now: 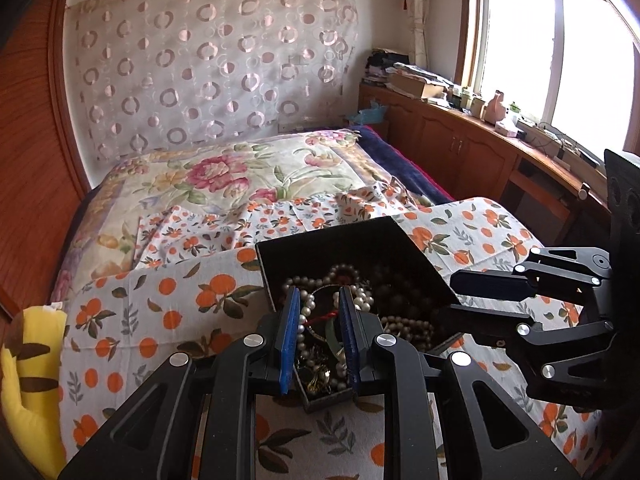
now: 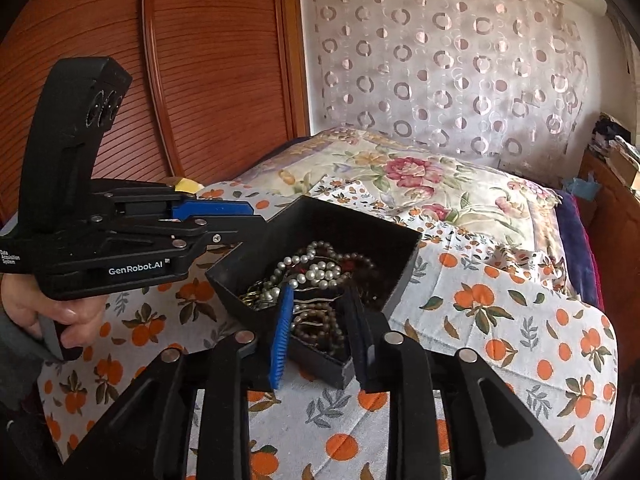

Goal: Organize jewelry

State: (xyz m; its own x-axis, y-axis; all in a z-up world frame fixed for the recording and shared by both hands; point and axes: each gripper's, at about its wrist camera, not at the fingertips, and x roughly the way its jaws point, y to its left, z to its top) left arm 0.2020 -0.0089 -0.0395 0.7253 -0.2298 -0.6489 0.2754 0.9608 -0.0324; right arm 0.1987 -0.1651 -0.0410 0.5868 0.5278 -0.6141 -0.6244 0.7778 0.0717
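A tangle of jewelry (image 1: 352,308) (pearl strands, dark bead strings, a bit of red cord) fills a black box (image 1: 360,240) that sits on the orange-print cloth (image 1: 168,300) spread over the bed. The left gripper (image 1: 319,340) hangs just above the box's near corner, its blue-padded fingers (image 1: 290,340) parted with beads showing between them. The right gripper (image 2: 320,332) hovers over the opposite side of the box, fingers (image 2: 280,336) likewise spread and holding nothing. Beyond lie a floral quilt (image 1: 224,176), a circle-patterned curtain (image 1: 208,60) and a wooden wardrobe (image 2: 180,60).
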